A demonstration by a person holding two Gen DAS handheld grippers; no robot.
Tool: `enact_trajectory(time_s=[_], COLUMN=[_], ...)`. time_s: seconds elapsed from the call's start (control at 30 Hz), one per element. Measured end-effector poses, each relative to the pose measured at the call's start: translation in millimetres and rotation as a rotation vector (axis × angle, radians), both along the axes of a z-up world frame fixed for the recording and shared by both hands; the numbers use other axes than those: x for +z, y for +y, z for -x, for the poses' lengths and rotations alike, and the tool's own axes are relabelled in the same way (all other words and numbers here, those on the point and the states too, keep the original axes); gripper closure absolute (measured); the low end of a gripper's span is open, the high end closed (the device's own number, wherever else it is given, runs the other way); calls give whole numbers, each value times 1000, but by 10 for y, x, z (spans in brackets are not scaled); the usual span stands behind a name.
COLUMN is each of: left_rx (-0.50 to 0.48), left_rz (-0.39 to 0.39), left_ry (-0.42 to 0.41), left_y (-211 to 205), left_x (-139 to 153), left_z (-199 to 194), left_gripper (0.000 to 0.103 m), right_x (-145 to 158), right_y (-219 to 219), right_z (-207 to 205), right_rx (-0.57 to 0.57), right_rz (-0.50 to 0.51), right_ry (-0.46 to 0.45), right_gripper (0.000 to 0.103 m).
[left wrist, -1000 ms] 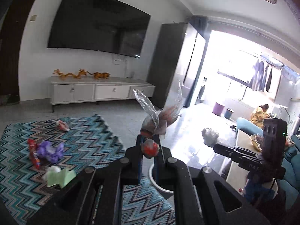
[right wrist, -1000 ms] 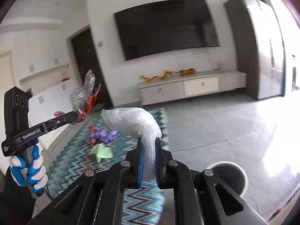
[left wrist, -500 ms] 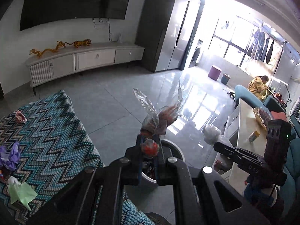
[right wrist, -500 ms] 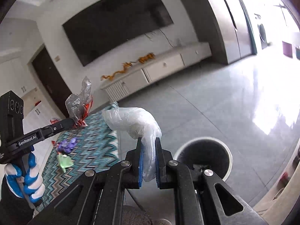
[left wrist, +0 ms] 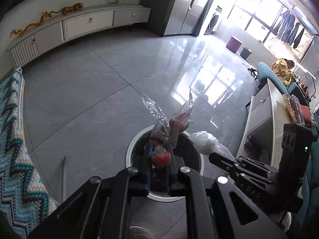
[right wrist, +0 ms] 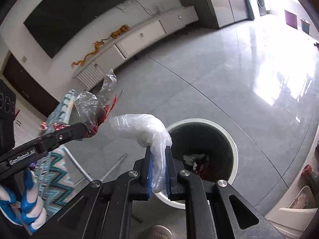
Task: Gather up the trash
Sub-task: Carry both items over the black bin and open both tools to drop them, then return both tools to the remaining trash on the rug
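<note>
Left gripper is clamping a crinkled clear wrapper with red bits, jaws pressed together on it; the wrapper is sticking up past the tips and hanging right over the mouth of the trash bin; right gripper is pinching a white plastic bag between its blue pads, jaws closed on the bag's lower end, the rest curling up and leftward; in the right wrist view the bag is sitting just left of the bin's rim, bin standing on the grey tile floor with crumpled paper and red scraps lying inside; a blue-and-white gloved hand is gripping the left tool's handle; a zigzag teal rug is lying left of the bin, well apart from it; further back a long white TV cabinet is running along the wall with orange figurines on top; a dark TV is hanging above it; far right, a seated person in yellow is showing near the bright windows.
</note>
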State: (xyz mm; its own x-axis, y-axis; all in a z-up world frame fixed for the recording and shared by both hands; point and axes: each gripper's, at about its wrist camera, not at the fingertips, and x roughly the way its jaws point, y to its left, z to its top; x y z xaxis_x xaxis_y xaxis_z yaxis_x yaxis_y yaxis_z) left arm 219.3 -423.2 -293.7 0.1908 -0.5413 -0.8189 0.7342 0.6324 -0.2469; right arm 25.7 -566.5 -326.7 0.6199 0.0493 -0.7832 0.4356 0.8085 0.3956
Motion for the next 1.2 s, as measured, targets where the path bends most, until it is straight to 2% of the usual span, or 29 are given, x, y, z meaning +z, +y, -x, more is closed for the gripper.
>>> enact_trajectory(time_s=[0.07, 0.13, 0.2, 0.23, 0.27, 0.37, 0.53, 0.7, 0.9, 1.2], left_rx=[-13, -24, -32, -30, -27, -25, 0, 36, 107, 294], left_rz=[0, 14, 23, 29, 41, 65, 100, 152, 215, 279], left_ry=[23, 69, 101, 98, 96, 109, 17, -109, -231, -399], left_y=[-121, -192, -264, -293, -310, -318, -168, 184, 880, 2532], left_x=[-87, -169, -219, -222, -215, -162, 147, 637, 1178, 1805], left_z=[-6, -31, -38, -23, -27, -27, 60, 223, 424, 585], left_gripper=[91, 85, 52, 46, 45, 45, 45, 44, 42, 39], right_x=[-138, -259, -335, -365, -379, -378, -227, 173, 840, 1787], right_y=[-79, -156, -190, -215, -236, -258, -198, -15, 351, 1136], right_z=[-26, -38, -39, -23, -5, 87, 200, 239, 316, 517], right_rx=[-20, -37, -53, -64, -70, -93, -112, -109, -67, 55], right_rz=[-11, -19, -25, -17, -16, -18, 3, 54, 130, 235], right_ry=[29, 59, 82, 97, 104, 109, 76, -1, -135, -331], right_gripper=[89, 83, 66, 62, 57, 56, 56, 56, 56, 56])
